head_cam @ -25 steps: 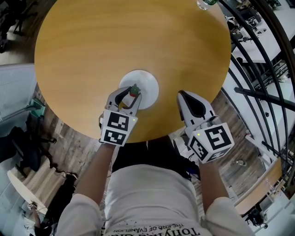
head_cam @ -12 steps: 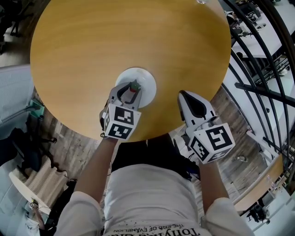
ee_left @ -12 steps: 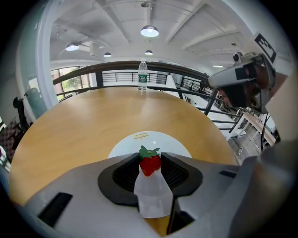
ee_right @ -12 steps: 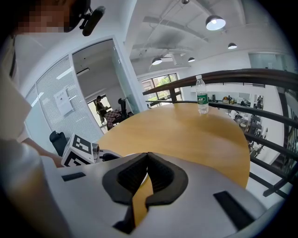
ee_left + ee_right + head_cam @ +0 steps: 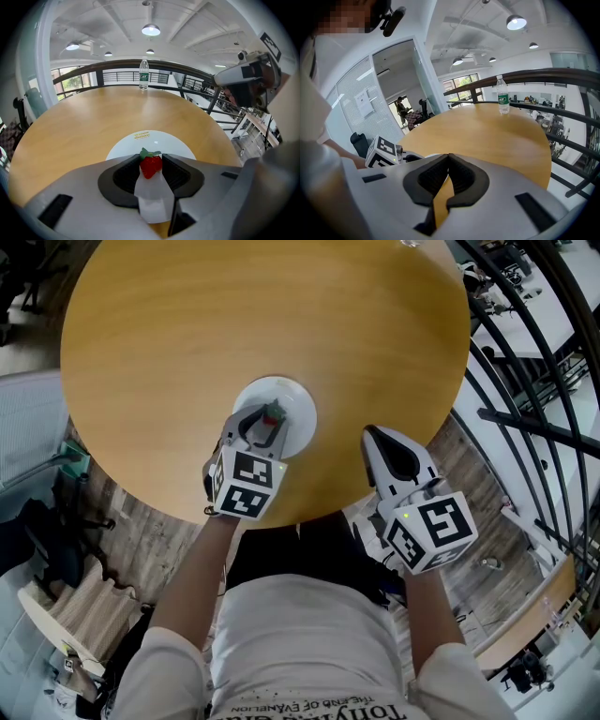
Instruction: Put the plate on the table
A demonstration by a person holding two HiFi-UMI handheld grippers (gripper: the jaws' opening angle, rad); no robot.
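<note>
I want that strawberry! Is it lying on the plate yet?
No. The left gripper pinches the strawberry between its jaws, over the white plate.

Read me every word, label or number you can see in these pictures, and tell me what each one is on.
"THE END OF EVANGELION": upside down on the person's shirt; the larger line under it is cut off.
Yellow print on the plate: too small to read.
Label on the water bottle: too blurred.
Sheet on the glass wall: too blurred.

The left claw (image 5: pixel 266 420), gripping the strawberry (image 5: pixel 272 413), edges slightly farther in over the plate (image 5: pixel 299 407) toward its middle, and its marker cube (image 5: pixel 246 486) tilts a little.
</note>
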